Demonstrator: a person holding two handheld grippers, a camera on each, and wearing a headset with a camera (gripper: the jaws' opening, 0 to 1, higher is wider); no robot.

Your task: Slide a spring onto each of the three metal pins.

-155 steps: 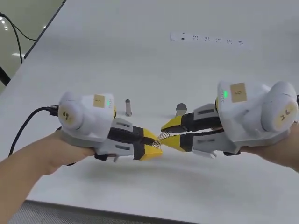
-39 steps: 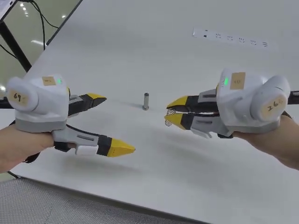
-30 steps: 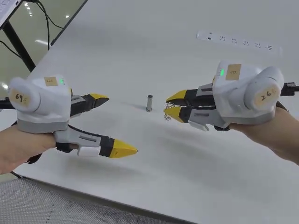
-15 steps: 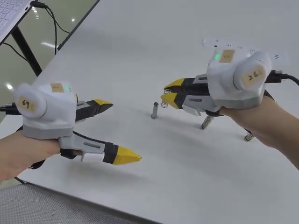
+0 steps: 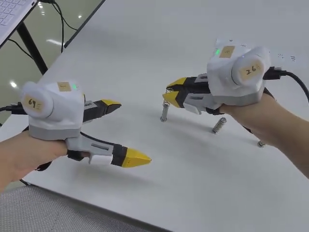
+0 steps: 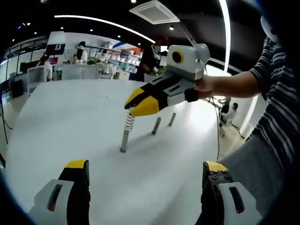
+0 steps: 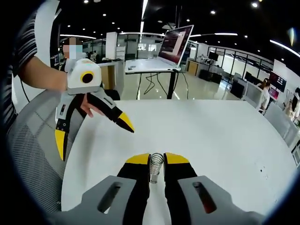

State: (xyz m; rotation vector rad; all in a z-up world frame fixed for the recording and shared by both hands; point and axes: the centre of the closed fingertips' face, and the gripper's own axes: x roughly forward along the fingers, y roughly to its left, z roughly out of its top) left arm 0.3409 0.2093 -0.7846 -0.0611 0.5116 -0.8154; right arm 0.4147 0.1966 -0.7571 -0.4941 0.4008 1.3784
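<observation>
Right gripper [image 5: 169,93] pinched close on the spring [image 7: 156,161], coils caught between the yellow tips; left gripper [image 5: 128,130] spread wide, holding nothing, hovering toward the near-left edge of the bench [image 5: 145,43]

Bare pin [image 5: 164,112] stands upright near mid-bench, directly under my right tips; in the left gripper view the spring sits over the pin's top with its lowest coils seemingly just started on it, but I cannot tell how far

Second pin [image 5: 218,125] and third pin [image 5: 260,143], off toward the right edge, each carry a spring, so I judge this to be the last one

For the step in hand: hold the spring's axis in line with the pin, not canted; come straight down, no sideways push, since the pin looks free-standing and may tip; squeeze lightly so the coils neither crush nor bind on the shaft; let go only once several coils are over the top, and open the jaws just a little so the spring drops rather than flicks off; if the lower coil snags the pin's top edge, lift slightly and re-centre; left gripper could steady the pin's base if it wobbles
</observation>
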